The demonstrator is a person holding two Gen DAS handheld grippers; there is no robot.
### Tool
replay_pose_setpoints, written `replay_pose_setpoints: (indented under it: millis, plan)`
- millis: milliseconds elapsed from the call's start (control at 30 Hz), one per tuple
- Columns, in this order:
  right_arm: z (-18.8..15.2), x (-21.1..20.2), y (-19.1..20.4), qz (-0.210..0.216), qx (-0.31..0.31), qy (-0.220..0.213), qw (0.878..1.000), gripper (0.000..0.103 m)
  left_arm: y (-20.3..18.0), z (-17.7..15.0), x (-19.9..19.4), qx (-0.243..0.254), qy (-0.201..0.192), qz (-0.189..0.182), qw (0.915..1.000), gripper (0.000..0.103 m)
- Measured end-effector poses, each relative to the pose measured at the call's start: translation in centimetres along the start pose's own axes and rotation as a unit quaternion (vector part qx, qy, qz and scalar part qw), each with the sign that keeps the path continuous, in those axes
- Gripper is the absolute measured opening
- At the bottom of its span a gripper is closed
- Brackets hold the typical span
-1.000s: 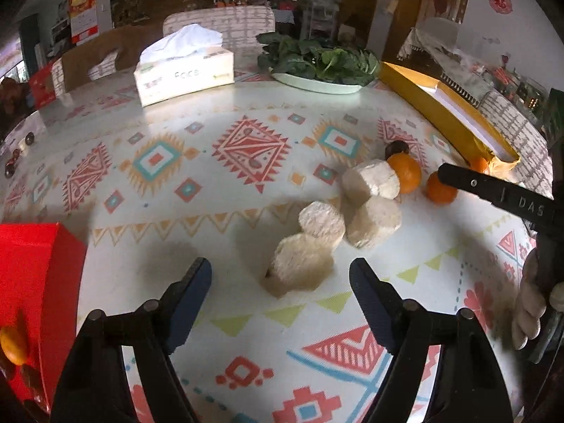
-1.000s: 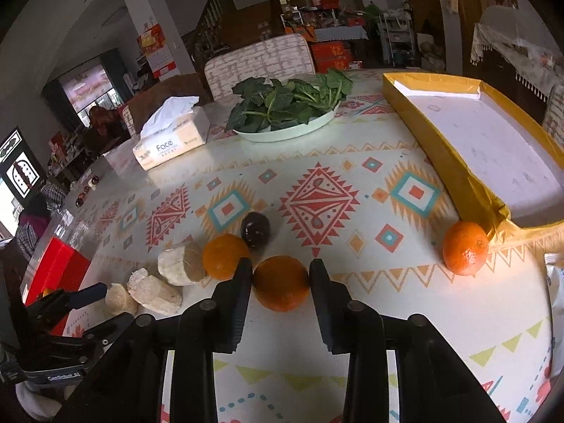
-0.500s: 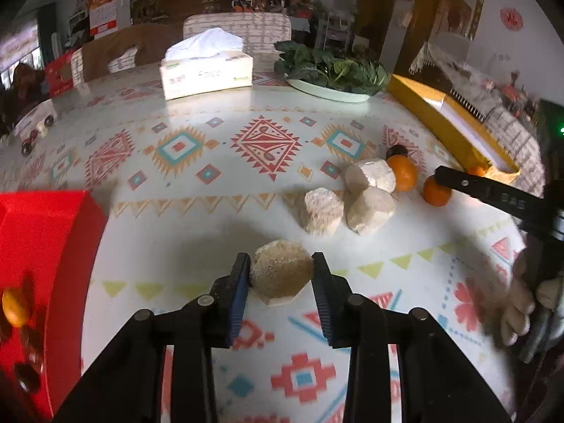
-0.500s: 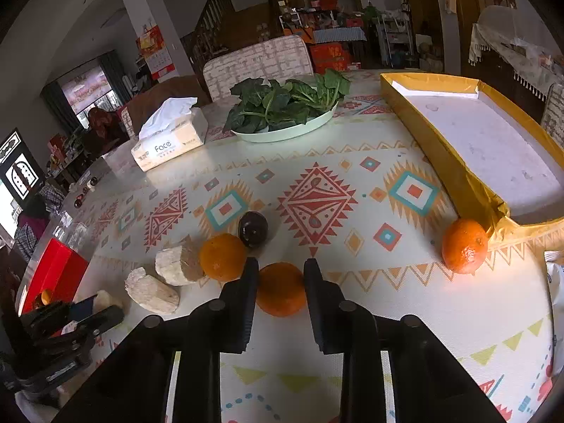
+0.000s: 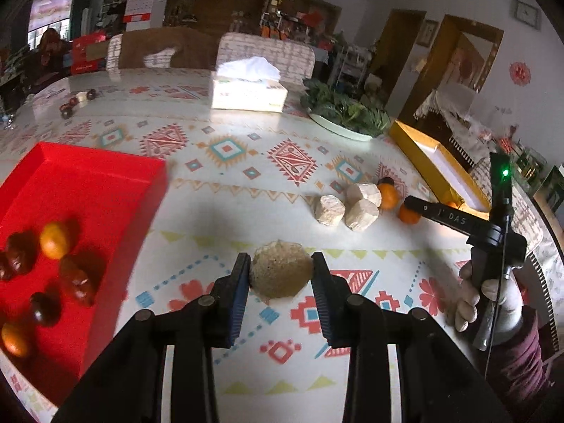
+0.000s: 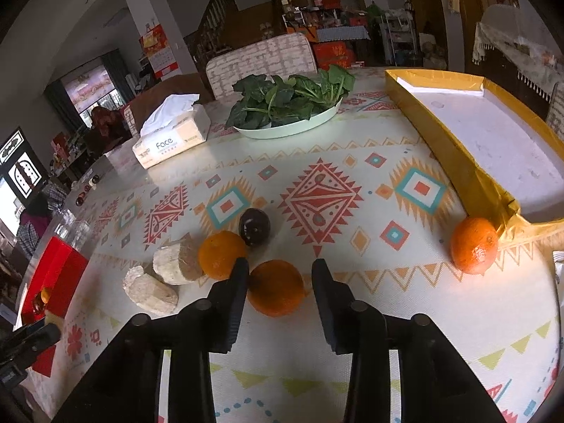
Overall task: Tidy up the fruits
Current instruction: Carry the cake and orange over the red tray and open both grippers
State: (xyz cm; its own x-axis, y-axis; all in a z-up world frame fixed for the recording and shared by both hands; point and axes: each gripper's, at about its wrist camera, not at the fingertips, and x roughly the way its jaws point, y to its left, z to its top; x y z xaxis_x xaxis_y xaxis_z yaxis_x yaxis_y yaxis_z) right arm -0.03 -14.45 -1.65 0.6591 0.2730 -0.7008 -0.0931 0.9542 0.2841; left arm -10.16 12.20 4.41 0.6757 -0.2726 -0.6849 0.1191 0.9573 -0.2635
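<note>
Left gripper (image 5: 281, 275) pinches a pale rough chunk (image 5: 280, 273) between both pads, clear of the patterned tablecloth (image 5: 225, 183) — red tray (image 5: 88, 190) with oranges and dark fruits lies just to its left. Right gripper (image 6: 279, 282) jaws are opening around an orange (image 6: 275, 292) resting on the cloth, a gap showing at the right pad — yellow tray (image 6: 437, 134) sits off to the right.

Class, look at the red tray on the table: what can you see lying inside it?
Inside the red tray lie oranges and dark round fruits, blurred. Its nearest corner runs out of frame, so anything there is unseen.
</note>
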Motion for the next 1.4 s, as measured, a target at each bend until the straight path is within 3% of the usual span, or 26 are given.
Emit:
replay_pose_setpoints:
  millis: [67,100,300,467,667,933,1167,1400]
  plan:
    - [-0.1,0.1,0.2,0.001,-0.004,0.001,1.000,0.040,0.6,-0.3,-0.9,-0.009,-0.008,0.006,0.9999,0.034]
    - [-0.1,-0.1,0.4,0.000,-0.007,-0.003,1.000,0.034,1.0,-0.4,-1.3,-0.014,-0.010,0.004,0.9998,0.034]
    - [-0.3,-0.4,0.5,-0.011,-0.005,-0.005,1.000,0.033,3.0,-0.9,-3.8,-0.025,-0.026,-0.001,0.9993,0.034]
    - [-1.1,-1.6,-0.3,0.018,0.050,0.001,0.999,0.033,6.5,-1.2,-5.5,-0.054,-0.040,0.009,0.9977,0.034]
    - [-1.2,-3.0,2.1,0.051,0.058,0.003,0.997,0.033,11.7,-1.5,-7.4,-0.104,-0.058,0.036,0.9923,0.034]
    - [-1.0,-3.3,12.7,0.139,-0.018,0.024,0.990,0.033,17.7,-2.0,-10.2,-0.161,-0.085,0.069,0.9809,0.034]
    - [-2.5,-0.6,24.2,0.211,-0.103,0.075,0.969,0.033,20.6,-2.7,-8.8,-0.183,-0.056,0.075,0.9787,0.034]
    - [-4.1,3.3,32.4,0.214,-0.167,0.105,0.957,0.033,21.4,-2.6,-8.2,-0.186,-0.044,0.059,0.9797,0.037]
